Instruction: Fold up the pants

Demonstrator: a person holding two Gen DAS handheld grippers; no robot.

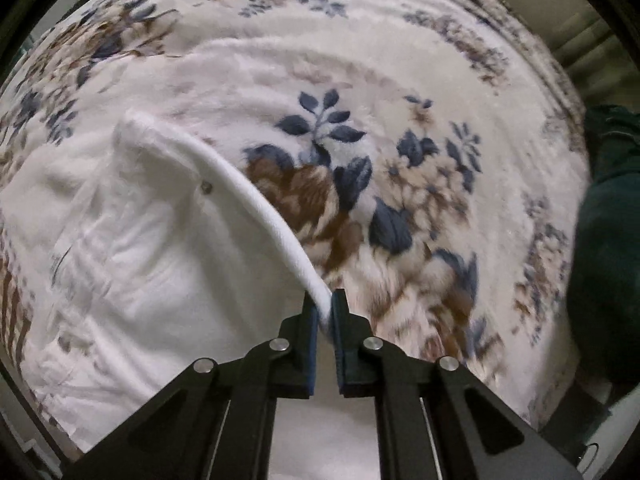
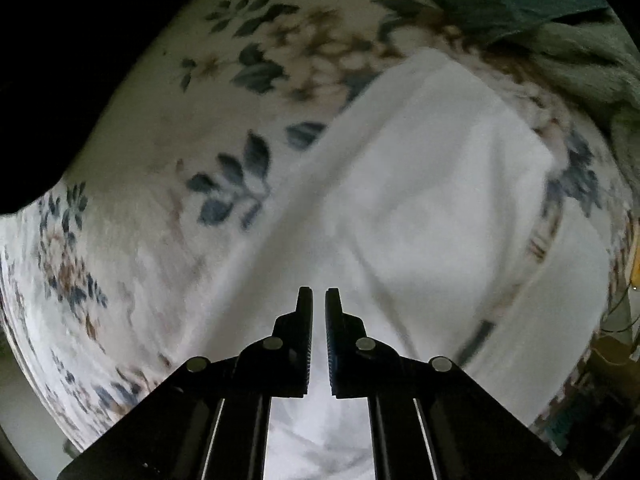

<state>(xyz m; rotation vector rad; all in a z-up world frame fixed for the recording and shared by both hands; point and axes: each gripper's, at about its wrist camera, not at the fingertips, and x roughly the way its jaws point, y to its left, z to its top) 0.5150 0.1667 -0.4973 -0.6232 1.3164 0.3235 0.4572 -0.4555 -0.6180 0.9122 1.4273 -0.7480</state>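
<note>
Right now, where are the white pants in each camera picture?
Left wrist view: the white pants fill the left and lower left, their thick edge running down into the left gripper.
Right wrist view: the pants spread from the upper right down to the bottom middle, behind the right gripper.
Shared landmark: the flowered blanket beneath them.

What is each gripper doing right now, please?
Left gripper: closed on the edge of the white pants.
Right gripper: closed; the pants lie beneath the fingers, but a hold cannot be told.

White pants on floral blanket.
</note>
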